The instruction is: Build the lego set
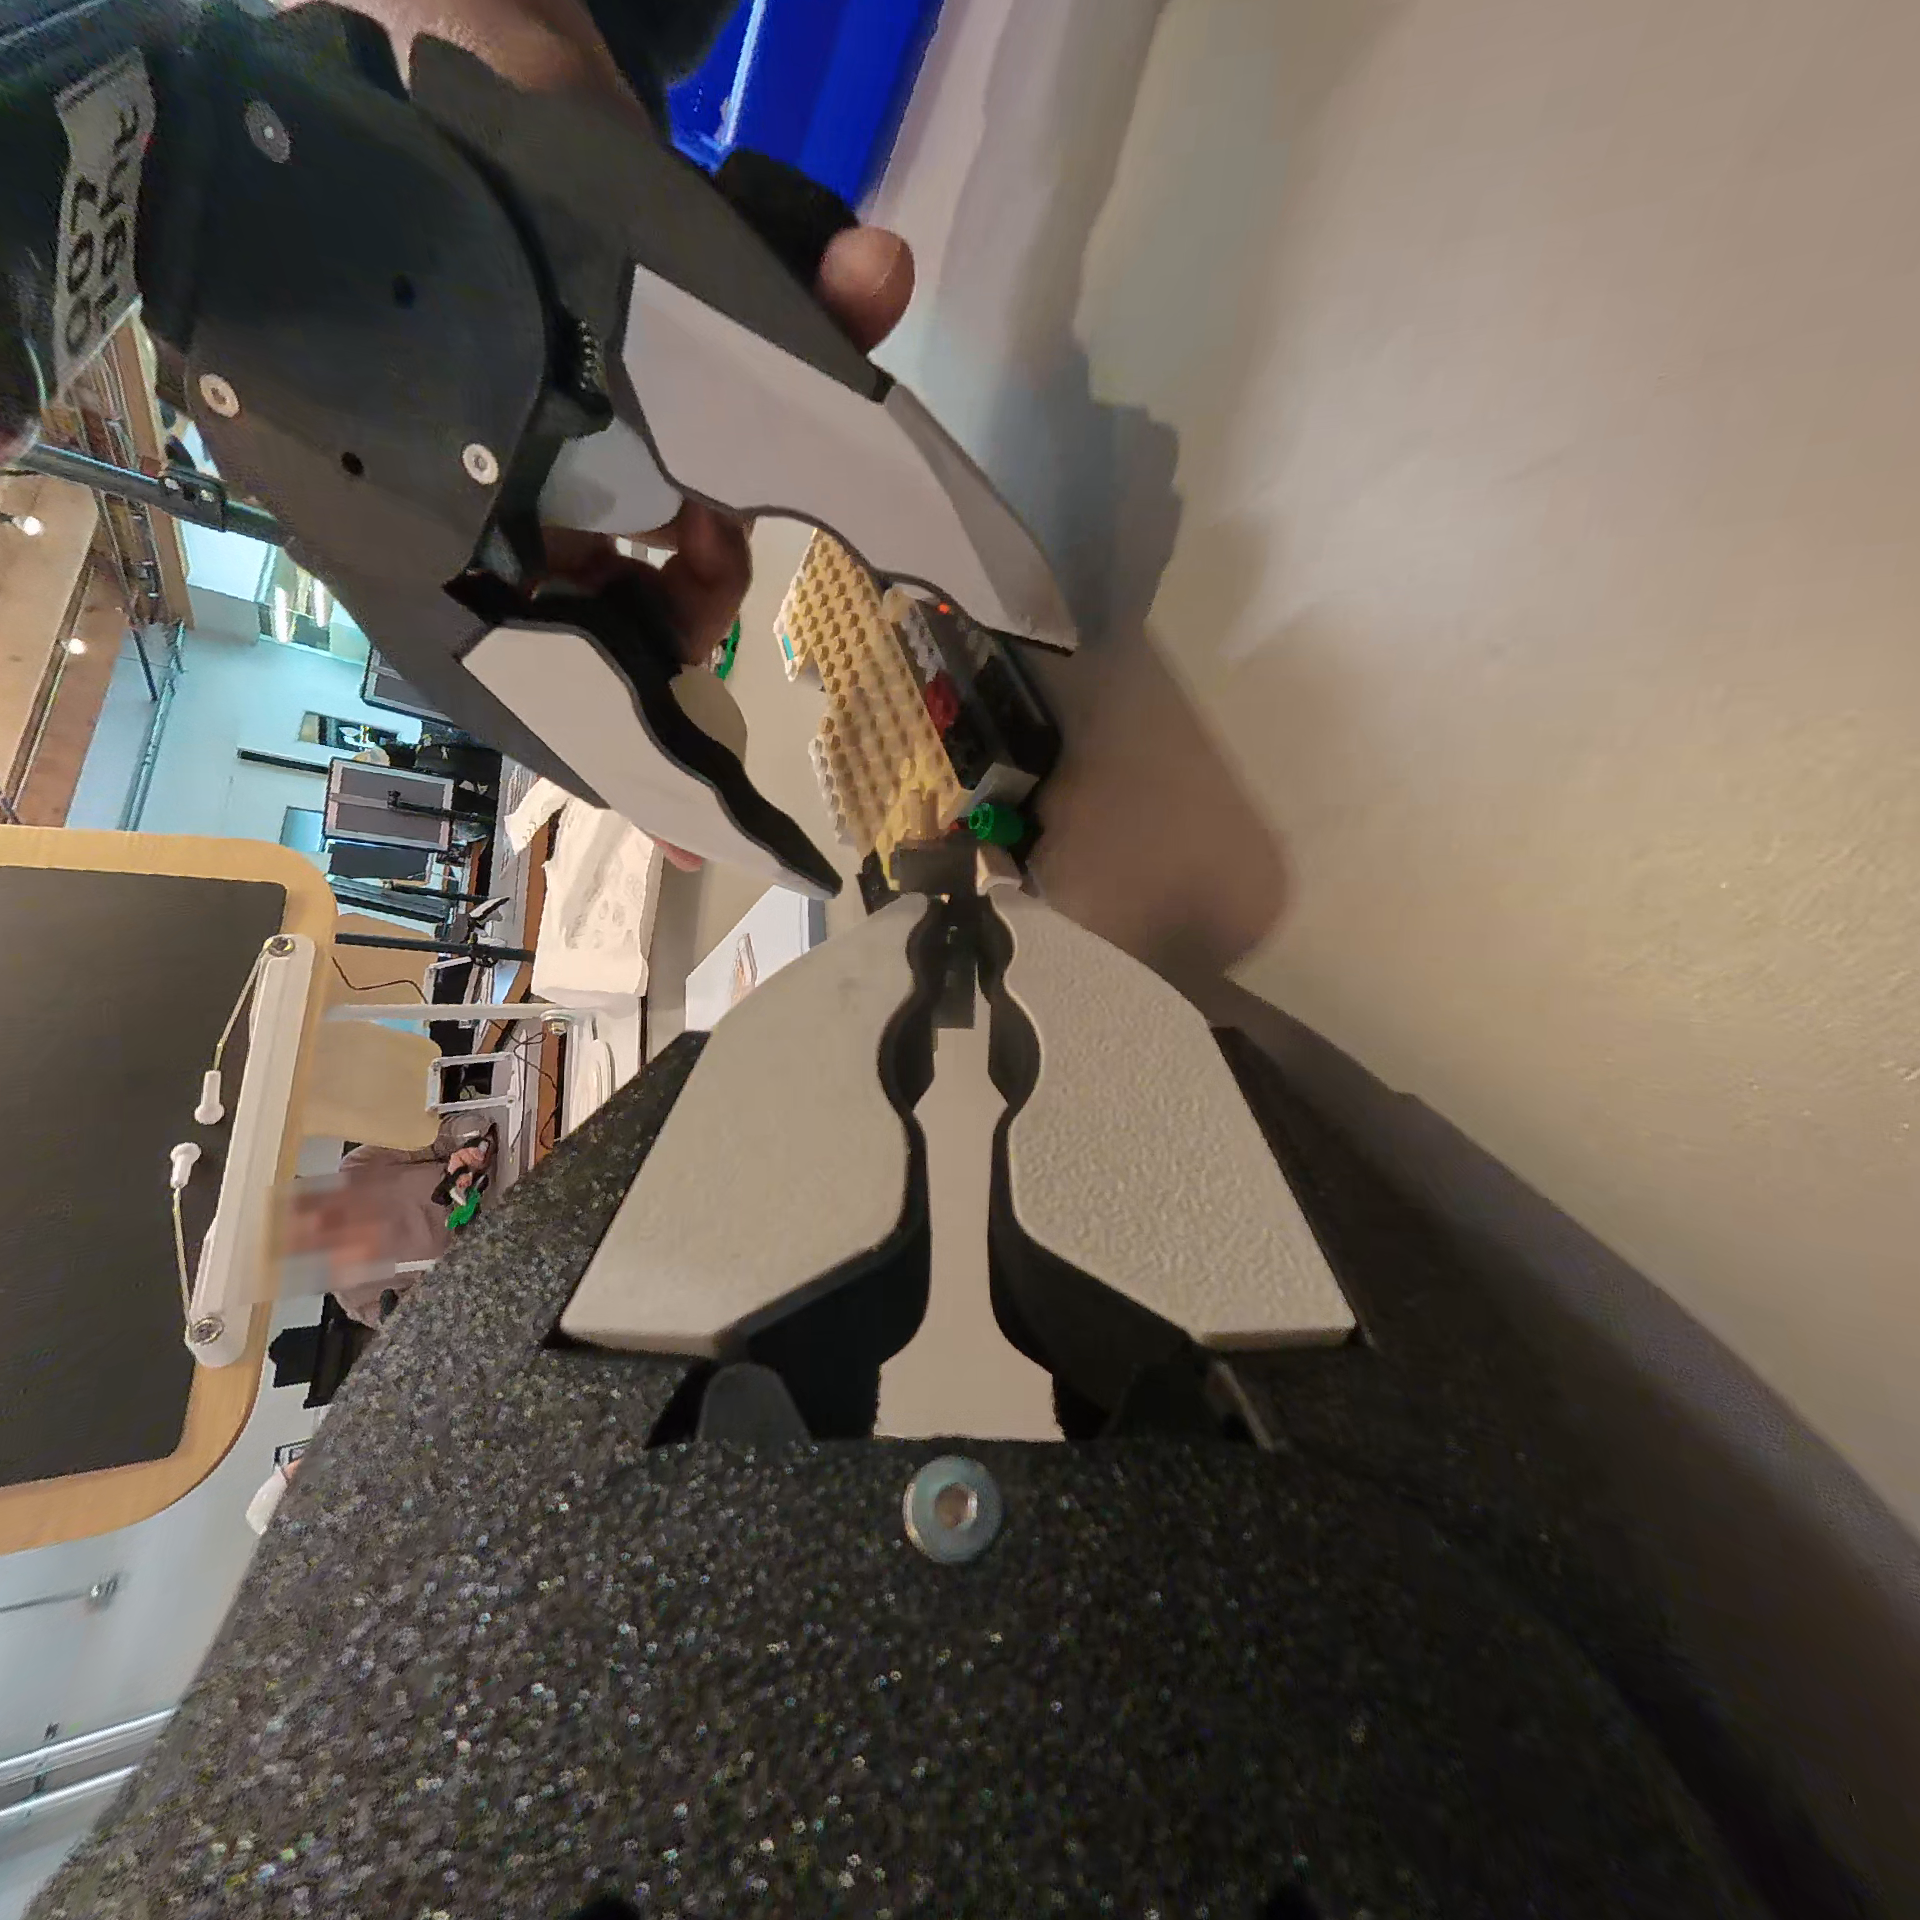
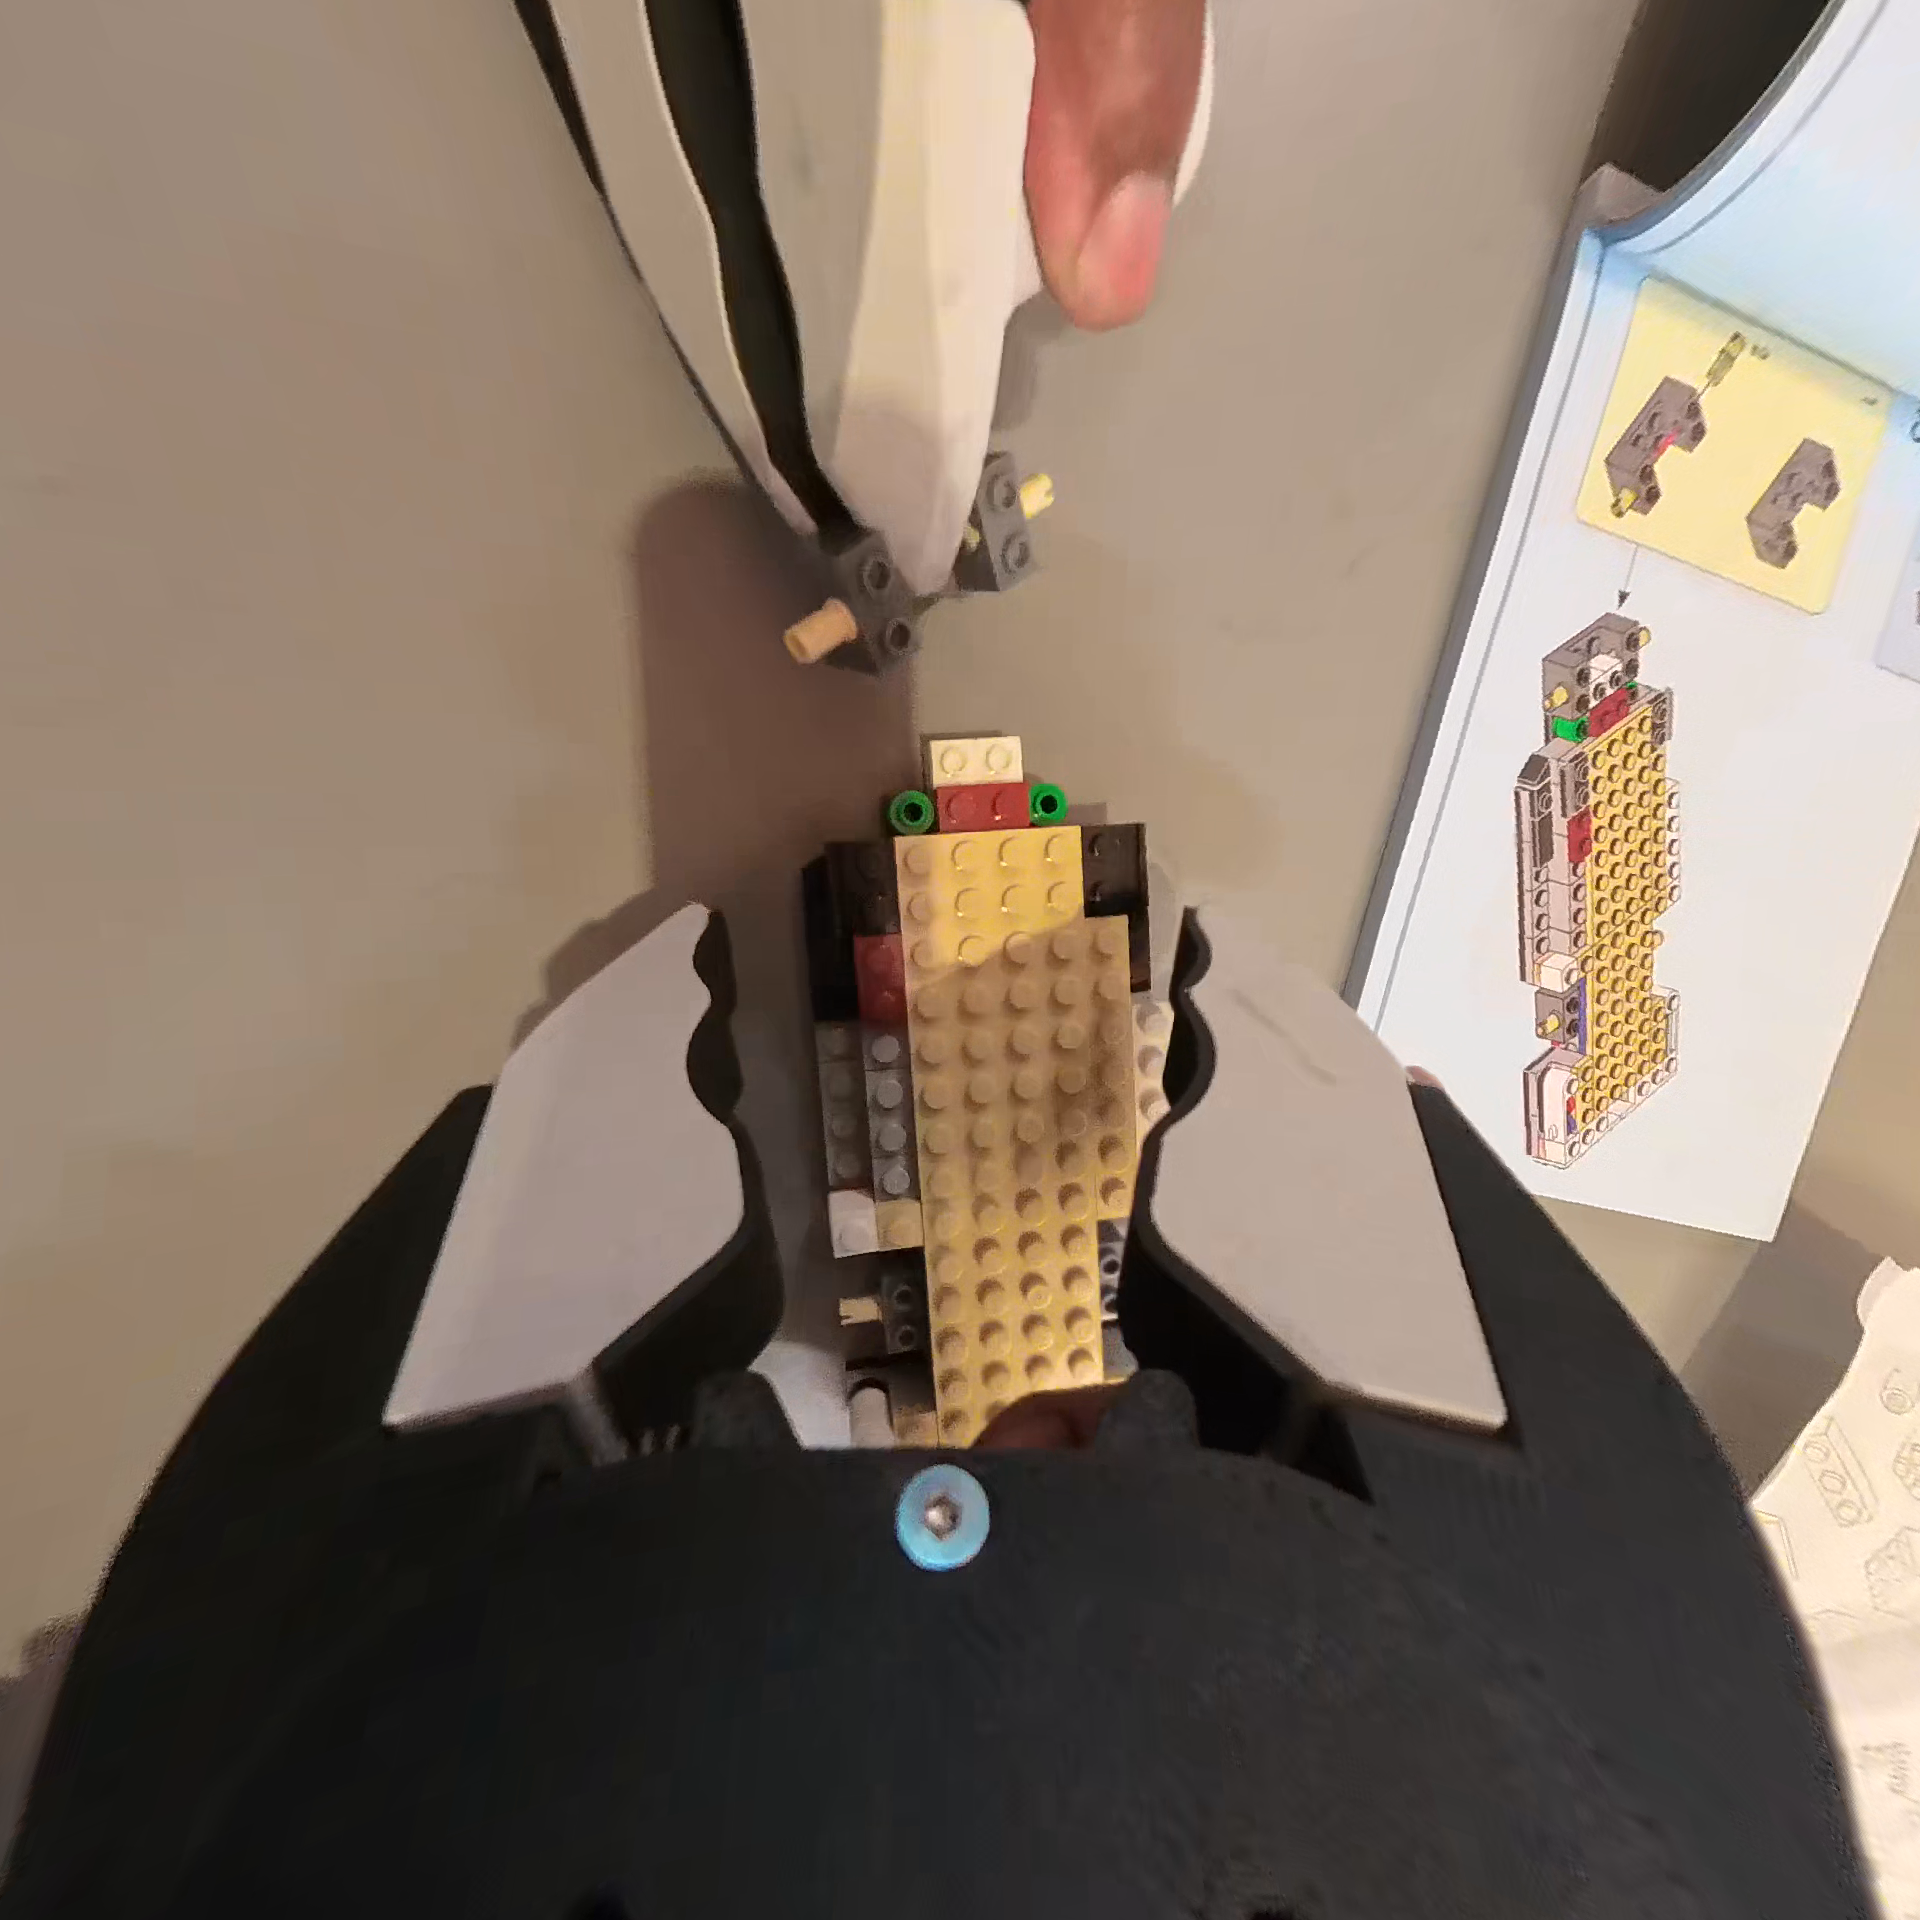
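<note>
Two grippers | left [image 1: 954, 940] – clamped on dark grey brick piece [image 2: 883, 603] | right [image 2: 951, 997] – spread wide, straddling tan-topped brick model [image 2: 1023, 1091], pads apart

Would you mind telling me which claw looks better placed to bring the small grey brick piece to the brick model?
Probably the left claw: it is shut on the grey piece, just beyond the model's front end. The right claw stands open astride the model.
</note>
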A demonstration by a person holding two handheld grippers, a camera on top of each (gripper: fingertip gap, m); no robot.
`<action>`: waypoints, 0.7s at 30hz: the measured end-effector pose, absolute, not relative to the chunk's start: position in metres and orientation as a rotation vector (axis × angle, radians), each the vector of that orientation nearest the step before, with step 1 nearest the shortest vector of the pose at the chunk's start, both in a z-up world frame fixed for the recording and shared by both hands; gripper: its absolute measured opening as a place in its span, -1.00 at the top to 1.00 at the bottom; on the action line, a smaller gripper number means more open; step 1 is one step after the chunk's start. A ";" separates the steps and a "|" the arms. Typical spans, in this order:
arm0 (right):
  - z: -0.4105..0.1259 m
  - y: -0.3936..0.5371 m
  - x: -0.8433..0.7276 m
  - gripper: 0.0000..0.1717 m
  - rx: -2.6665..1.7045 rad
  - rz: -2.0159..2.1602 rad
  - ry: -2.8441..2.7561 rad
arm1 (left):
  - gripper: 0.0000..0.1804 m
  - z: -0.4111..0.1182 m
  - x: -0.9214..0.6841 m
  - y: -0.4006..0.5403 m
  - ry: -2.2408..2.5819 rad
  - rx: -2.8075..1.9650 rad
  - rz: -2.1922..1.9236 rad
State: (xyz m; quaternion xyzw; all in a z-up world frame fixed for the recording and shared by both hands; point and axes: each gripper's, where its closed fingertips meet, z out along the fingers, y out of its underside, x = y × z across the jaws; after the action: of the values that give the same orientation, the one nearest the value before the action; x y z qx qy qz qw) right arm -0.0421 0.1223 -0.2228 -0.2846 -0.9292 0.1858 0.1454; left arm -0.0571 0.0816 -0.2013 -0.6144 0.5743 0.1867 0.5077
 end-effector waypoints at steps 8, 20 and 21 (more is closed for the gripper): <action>-0.228 0.122 -0.044 0.15 -0.785 0.531 -2.742 | 0.94 -0.206 -0.054 0.082 1.399 -1.487 0.429; -0.228 0.122 -0.046 0.25 -0.775 0.538 -2.722 | 0.94 -0.206 -0.051 0.081 1.397 -1.488 0.414; -0.228 0.121 -0.046 0.24 -0.772 0.538 -2.725 | 0.94 -0.205 -0.051 0.081 1.394 -1.488 0.412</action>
State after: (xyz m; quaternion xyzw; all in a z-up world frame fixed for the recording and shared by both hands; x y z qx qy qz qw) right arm -0.0455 0.1215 -0.2276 -0.2656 -0.9373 0.1852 0.1291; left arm -0.0510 0.0813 -0.2054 -0.6168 0.5780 0.1709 0.5062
